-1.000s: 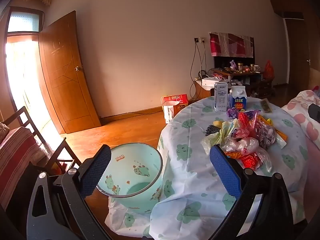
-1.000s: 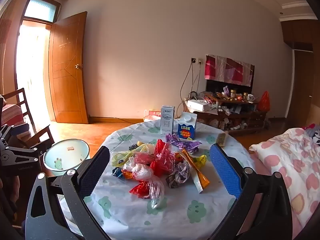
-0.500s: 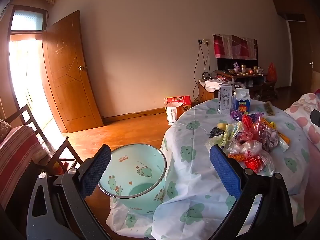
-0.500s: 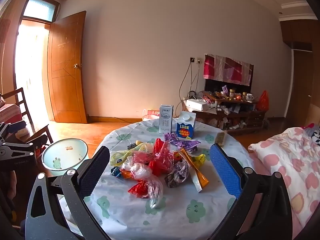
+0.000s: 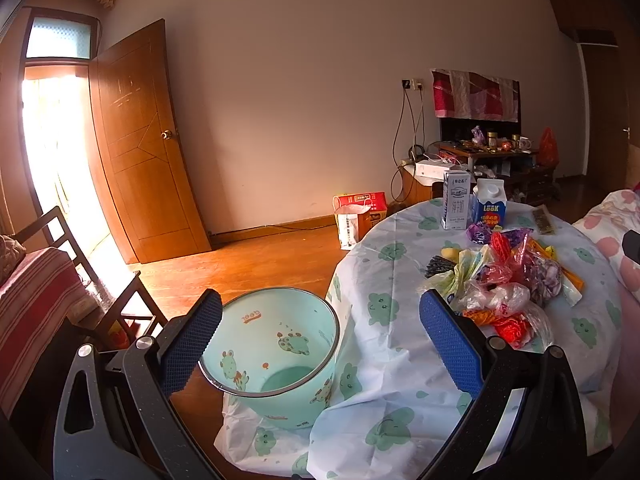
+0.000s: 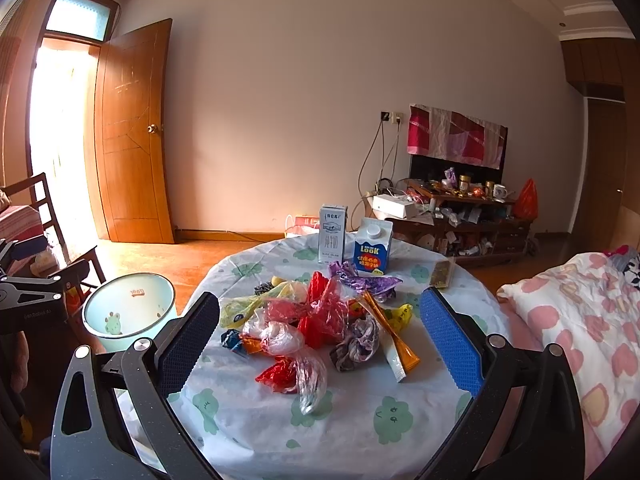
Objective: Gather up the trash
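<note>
Our left gripper (image 5: pixel 320 344) has its fingers spread wide with nothing between them, hanging over the mint-green bin (image 5: pixel 276 360) that stands on the floor against the table's draped cloth (image 5: pixel 384 364); our right gripper (image 6: pixel 320 344) is likewise apart and empty, above the heap of crumpled wrappers (image 6: pixel 316 324) mid-table; two cartons (image 6: pixel 352 242) stand behind it.
</note>
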